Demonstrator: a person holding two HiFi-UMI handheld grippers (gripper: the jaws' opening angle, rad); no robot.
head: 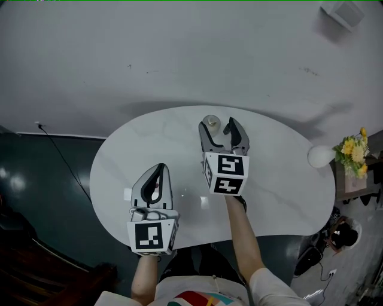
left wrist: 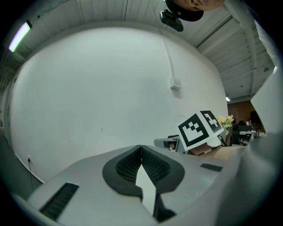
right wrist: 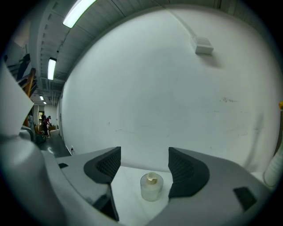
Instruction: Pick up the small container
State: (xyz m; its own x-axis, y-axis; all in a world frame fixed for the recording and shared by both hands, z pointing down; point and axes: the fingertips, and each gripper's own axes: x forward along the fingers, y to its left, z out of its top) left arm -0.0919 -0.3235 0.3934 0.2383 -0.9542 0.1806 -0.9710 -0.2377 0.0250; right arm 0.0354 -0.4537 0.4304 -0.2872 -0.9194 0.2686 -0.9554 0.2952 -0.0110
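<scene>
The small container [right wrist: 151,186] stands on the desk [head: 281,179], untouched between the released jaws of the right gripper [head: 219,128]. Back from it, the left gripper [head: 159,169] has its jaws clenched, empty.

translucent small container [right wrist: 151,187] with gold cap [right wrist: 152,178] on white table [head: 281,179].

You are facing a white wall [head: 179,54] | white table [head: 149,143] standing before it | black cable [head: 60,154] trailing over dark floor [head: 30,179] | strip lights [right wrist: 79,11] glowing overhead
</scene>
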